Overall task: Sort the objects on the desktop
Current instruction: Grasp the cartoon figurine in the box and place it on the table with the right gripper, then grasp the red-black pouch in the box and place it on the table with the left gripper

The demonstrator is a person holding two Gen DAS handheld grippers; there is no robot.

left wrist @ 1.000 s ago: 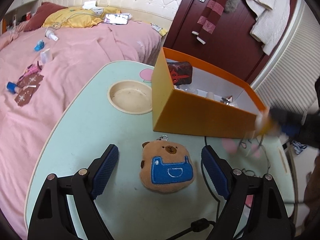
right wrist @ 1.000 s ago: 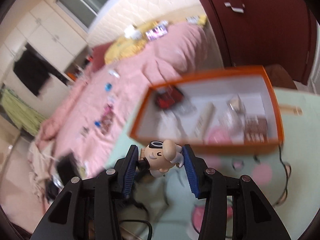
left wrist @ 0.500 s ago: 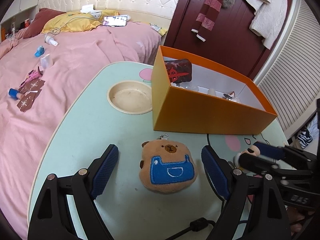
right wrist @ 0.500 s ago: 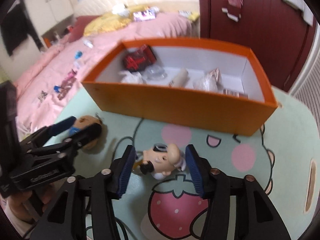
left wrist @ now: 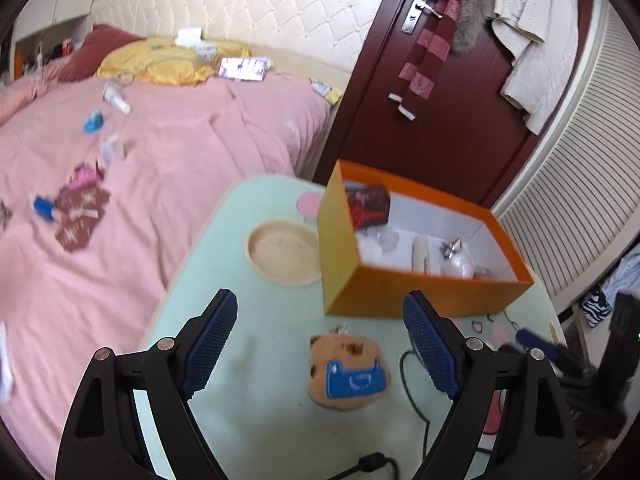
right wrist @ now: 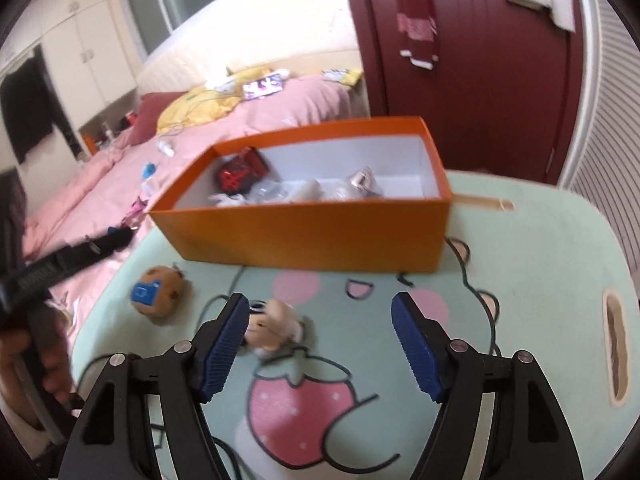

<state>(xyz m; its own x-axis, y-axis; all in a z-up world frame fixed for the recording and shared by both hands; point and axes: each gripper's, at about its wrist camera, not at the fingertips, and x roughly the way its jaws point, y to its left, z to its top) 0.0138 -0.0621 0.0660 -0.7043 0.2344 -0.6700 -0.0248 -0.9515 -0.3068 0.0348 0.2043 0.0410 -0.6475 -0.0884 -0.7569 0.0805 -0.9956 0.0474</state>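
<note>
An orange box (left wrist: 400, 290) (right wrist: 312, 236) holding several small items stands on the mint-green table. A brown plush bear keychain (left wrist: 347, 372) (right wrist: 158, 295) lies on the table in front of it. My left gripper (left wrist: 320, 342) is open and empty, raised above the bear. My right gripper (right wrist: 320, 336) is open; a small cartoon figurine (right wrist: 274, 328) lies on the table by its left finger, free of the jaws. The left gripper shows at the left edge of the right wrist view (right wrist: 60, 264).
A cream round dish (left wrist: 282, 251) sits left of the box. A black cable (left wrist: 416, 408) runs across the table (right wrist: 540, 264) near the bear. A pink bed (left wrist: 140, 168) with scattered small items lies to the left. A dark red door (left wrist: 440, 92) stands behind the box.
My right gripper has opened and let go of the figurine, which now lies on the table. My left gripper has lifted and pulled back from the bear.
</note>
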